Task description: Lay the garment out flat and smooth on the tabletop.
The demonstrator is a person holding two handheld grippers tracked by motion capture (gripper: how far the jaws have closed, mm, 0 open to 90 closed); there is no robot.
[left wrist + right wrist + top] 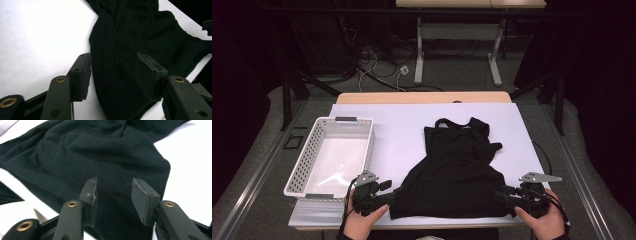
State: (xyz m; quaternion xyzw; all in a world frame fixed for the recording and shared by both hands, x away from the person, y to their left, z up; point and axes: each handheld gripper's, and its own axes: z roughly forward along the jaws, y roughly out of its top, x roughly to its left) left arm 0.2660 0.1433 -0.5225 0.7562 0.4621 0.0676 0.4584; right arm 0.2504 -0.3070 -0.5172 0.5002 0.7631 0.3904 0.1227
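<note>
The black sleeveless cotton top (457, 167) lies spread flat at the table's near edge. My left claw (113, 72) and right claw (113, 200) stand released over its bottom corners (nothing pinched); folding and the white perforated plastic basket (307, 165) remain, I judge.

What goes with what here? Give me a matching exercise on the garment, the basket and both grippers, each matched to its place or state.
Things:
1. black garment
2. white basket
3. left gripper
4. right gripper

Places or states:
A. at the garment's near right corner, jaws apart
B. spread flat on the white table cover
C. stands empty at the table's left
D. at the garment's near left corner, jaws apart

Pairs: 1-B, 2-C, 3-D, 4-A
</note>
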